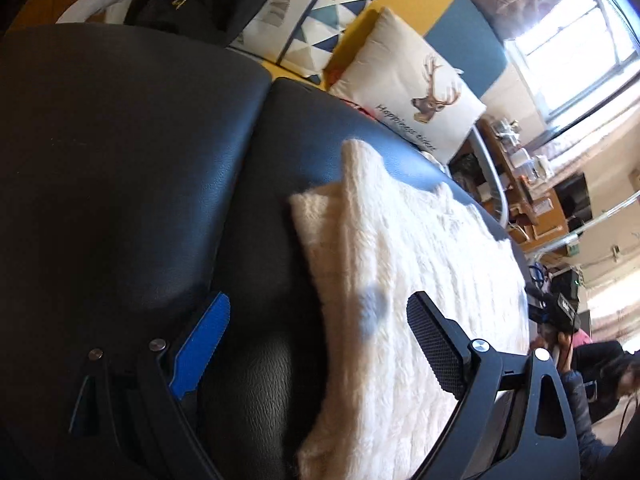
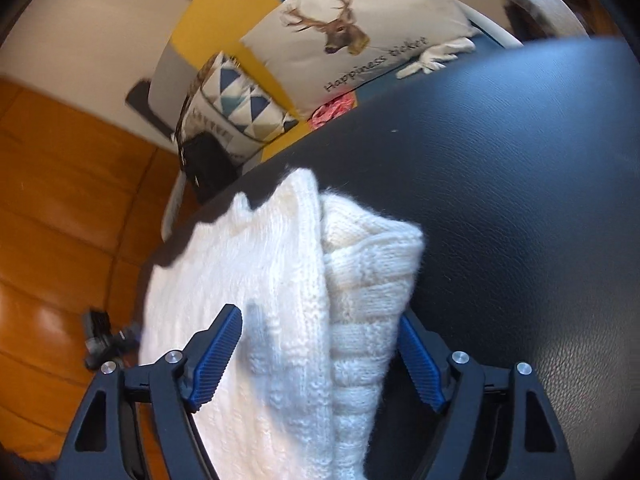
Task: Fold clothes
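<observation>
**Sweater folded on black cushion**

Black leather cushion (image 1: 120,168) carries your work. Your left gripper (image 1: 316,344) stands wide open over the folded cream knitted sweater (image 1: 404,280); your right gripper (image 2: 320,356), open too, straddles its folded edge. Beyond lies a white deer-print pillow (image 1: 408,88).

A white knitted sweater (image 2: 288,320), folded into a thick bundle, lies on a black leather-like surface (image 2: 520,200). The right gripper (image 2: 320,356) straddles the bundle near the bottom of the view, its two blue ribbed pads (image 2: 218,356) spread wide on either side of the knit, one against each flank. Beyond the surface's far edge stand a pale cushion (image 2: 360,28) printed with a deer head and the words "Happiness ticket", and a smaller cushion (image 2: 236,104) with blue triangles. An orange floor (image 2: 60,200) fills the left side, with a small dark device (image 2: 104,340) lying on it.
</observation>
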The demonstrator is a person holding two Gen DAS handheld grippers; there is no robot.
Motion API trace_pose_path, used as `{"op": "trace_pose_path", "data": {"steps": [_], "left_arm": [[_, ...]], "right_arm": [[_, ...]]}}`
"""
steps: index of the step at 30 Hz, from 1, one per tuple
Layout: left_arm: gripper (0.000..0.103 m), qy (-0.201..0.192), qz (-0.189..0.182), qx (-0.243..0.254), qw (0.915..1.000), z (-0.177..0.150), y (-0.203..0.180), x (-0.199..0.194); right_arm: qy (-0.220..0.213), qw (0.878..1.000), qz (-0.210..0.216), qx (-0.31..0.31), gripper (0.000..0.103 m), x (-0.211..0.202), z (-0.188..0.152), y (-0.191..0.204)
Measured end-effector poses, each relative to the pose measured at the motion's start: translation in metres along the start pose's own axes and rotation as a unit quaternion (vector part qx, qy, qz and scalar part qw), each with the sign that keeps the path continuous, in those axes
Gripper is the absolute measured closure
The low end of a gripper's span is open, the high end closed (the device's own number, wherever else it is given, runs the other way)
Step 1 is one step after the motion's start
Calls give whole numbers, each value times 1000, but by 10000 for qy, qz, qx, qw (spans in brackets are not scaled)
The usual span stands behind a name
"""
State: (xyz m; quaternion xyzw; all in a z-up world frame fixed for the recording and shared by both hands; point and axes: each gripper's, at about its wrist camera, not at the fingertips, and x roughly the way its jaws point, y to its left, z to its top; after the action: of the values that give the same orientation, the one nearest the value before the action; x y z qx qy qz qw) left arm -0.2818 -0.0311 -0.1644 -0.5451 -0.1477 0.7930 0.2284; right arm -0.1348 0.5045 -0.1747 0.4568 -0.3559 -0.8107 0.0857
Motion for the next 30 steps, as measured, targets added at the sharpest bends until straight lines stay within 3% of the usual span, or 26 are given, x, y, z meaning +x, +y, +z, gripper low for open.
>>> {"op": "trace_pose_path", "data": {"steps": [6, 11, 15, 16, 17, 18, 19, 21, 24, 26, 28, 30], "left_arm": [[9, 194, 466, 517, 9974, 5, -14, 19], [0, 63, 511, 643, 9966, 7, -20, 29], [3, -151, 623, 695, 9955, 7, -22, 31], [8, -269, 661, 759, 9946, 6, -23, 28], [26, -415, 670, 829, 9934, 4, -24, 22], [78, -477, 673, 896, 9926, 3, -27, 20], [88, -498, 681, 962, 9918, 3, -31, 18], [89, -540, 697, 1094, 9901, 2, -40, 15], [90, -603, 972, 1355, 9842, -2, -55, 17], [88, -566, 806, 1060, 9895, 3, -47, 13], [79, -474, 609, 727, 9944, 10, -36, 10], [58, -315, 455, 438, 9975, 15, -23, 10]], "right_arm": [[89, 9985, -377, -376, 45, 1, -5, 2], [121, 9974, -476, -531, 42, 2, -7, 3], [194, 9945, -692, -757, 35, 4, -7, 10], [212, 9937, -746, -814, 35, 5, -7, 12], [230, 9927, -800, -870, 40, 5, -7, 14], [248, 9917, -854, -927, 55, 6, -8, 16], [276, 9913, -862, -957, 71, 6, -8, 18], [266, 9887, -996, -1087, 81, 8, -9, 26], [186, 9828, -1285, -1310, 84, 9, -13, 38], [170, 9830, -1274, -1313, 83, 9, -14, 36], [167, 9862, -1168, -1160, 80, 8, -14, 31], [176, 9879, -1108, -1068, 73, 9, -13, 28]]}}
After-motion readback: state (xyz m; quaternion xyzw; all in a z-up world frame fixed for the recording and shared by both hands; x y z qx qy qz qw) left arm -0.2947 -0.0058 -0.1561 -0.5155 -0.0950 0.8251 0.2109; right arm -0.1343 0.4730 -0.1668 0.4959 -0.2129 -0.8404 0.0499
